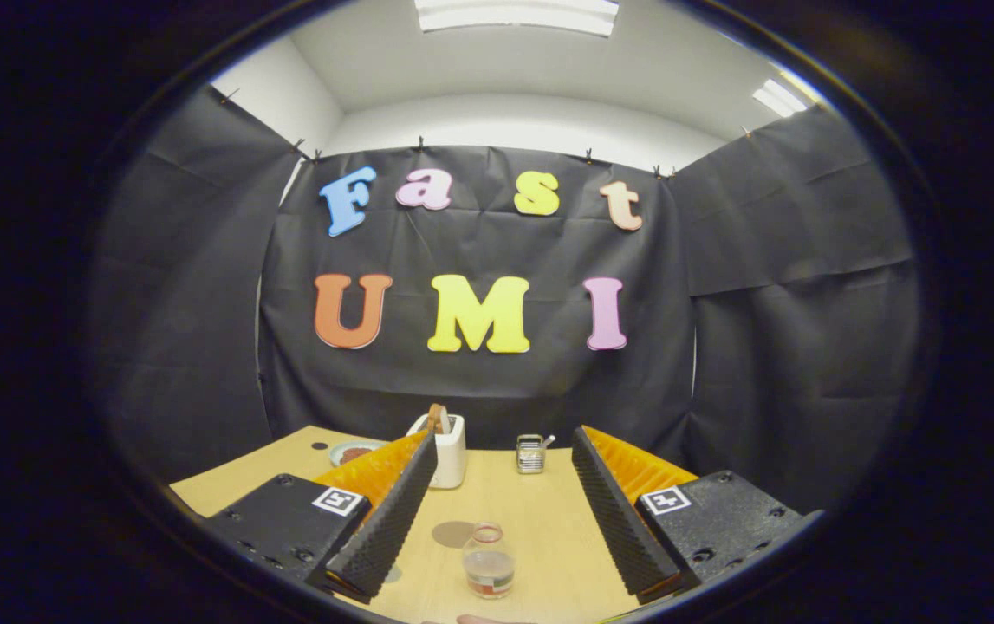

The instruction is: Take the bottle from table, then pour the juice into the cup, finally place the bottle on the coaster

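Observation:
A small clear bottle [489, 562] with a little reddish juice at its bottom stands upright on the wooden table [540, 520], between my two fingers and low down near their bases. My gripper [503, 446] is open, its fingers spread wide and touching nothing. A round brownish coaster [453, 533] lies flat on the table just left of the bottle. A clear glass cup [531, 454] with a handle stands farther off, just beyond the fingertips and toward the right finger.
A white holder [449, 451] with a brown utensil in it stands beyond the left fingertip. A small plate [354, 452] lies at the far left of the table, with a dark dot near it. Black cloth walls close the booth behind the table.

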